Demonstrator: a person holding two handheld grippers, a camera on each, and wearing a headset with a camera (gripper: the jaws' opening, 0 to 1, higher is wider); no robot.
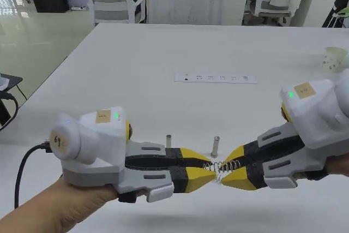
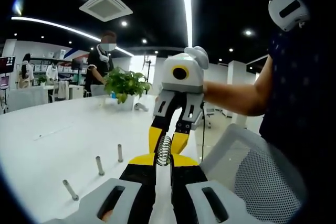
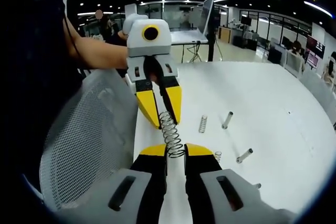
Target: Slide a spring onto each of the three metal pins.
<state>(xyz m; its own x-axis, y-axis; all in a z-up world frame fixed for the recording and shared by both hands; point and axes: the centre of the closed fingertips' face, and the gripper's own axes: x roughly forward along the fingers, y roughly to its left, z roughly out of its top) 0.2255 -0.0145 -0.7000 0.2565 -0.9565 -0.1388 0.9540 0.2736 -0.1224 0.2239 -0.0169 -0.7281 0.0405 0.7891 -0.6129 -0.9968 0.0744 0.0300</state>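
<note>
One spring (image 3: 169,132) spanning between my two grippers: right gripper (image 3: 175,153) fingers closed on one end, left gripper (image 2: 163,157) fingers seemingly closed on other. Held level above worktop (image 1: 163,80), near pins (image 2: 99,165); likely regripping for straighter slide-on.

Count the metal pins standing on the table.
3, in a row on the table in the left gripper view: nearest pin, middle pin, farthest pin. None seems hidden there.
</note>
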